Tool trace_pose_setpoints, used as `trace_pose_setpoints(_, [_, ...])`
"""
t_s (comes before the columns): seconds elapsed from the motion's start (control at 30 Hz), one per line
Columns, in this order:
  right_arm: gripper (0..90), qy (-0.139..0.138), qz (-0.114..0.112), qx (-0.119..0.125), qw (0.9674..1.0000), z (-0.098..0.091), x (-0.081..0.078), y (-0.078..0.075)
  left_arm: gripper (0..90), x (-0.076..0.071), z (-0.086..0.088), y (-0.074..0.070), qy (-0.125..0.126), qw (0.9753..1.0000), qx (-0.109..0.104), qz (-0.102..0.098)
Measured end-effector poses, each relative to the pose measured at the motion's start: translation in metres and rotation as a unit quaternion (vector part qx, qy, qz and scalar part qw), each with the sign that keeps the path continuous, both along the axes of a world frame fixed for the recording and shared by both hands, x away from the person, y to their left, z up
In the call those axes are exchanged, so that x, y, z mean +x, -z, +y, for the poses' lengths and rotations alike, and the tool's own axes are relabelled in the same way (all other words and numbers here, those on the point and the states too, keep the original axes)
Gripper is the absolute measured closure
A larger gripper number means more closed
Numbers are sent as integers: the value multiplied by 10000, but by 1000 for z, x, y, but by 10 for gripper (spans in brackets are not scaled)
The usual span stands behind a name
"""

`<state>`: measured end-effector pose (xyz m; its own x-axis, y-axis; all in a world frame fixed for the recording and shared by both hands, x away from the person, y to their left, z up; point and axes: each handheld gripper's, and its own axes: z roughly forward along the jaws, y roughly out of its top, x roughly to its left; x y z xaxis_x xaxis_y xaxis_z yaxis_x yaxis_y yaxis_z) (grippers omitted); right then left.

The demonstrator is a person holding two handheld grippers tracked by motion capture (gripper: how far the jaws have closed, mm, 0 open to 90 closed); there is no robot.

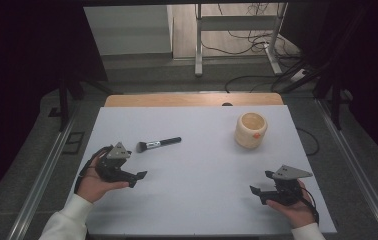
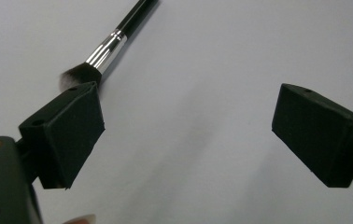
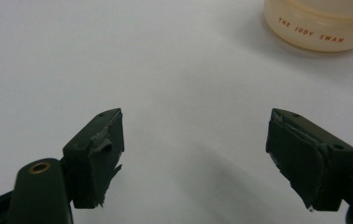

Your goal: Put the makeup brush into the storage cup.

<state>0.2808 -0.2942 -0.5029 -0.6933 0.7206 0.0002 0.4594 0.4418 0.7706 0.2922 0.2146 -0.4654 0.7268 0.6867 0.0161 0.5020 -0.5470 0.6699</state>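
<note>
A makeup brush (image 1: 158, 144) with a black handle, silver ferrule and dark bristles lies on the white table (image 1: 197, 165), left of centre. A cream-coloured cup (image 1: 251, 130) stands at the back right. My left gripper (image 1: 138, 178) is held just below the brush, its jaws open and empty. In the left gripper view the brush (image 2: 107, 46) lies just beyond the left fingertip (image 2: 69, 133). My right gripper (image 1: 260, 186) rests near the front right, open with nothing between its jaws. The cup's base (image 3: 321, 25) sits at the top right of the right gripper view.
A wooden strip (image 1: 192, 99) runs along the table's far edge. Beyond it are grey floor, a metal frame (image 1: 199, 40) and loose cables (image 1: 257, 45). Metal rails (image 1: 42, 175) flank the table on both sides.
</note>
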Motion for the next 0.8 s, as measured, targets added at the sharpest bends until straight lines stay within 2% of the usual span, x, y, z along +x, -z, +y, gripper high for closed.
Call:
trace_pose_setpoints(0.27, [197, 0, 25, -51, 10000, 1, 0, 1, 96, 11, -3, -5, 136, 9999, 50, -55])
trace_pose_setpoints(0.5, [197, -6, 48, -62, 10000, 1, 1, 1, 123, 21, -5, -12, 199, 9996, 220, 17])
trace_pose_setpoints(0.8, [196, -15, 72, -107, 9999, 1, 1, 2, 137, 30, -8, -13, 148, 9992, 362, -3])
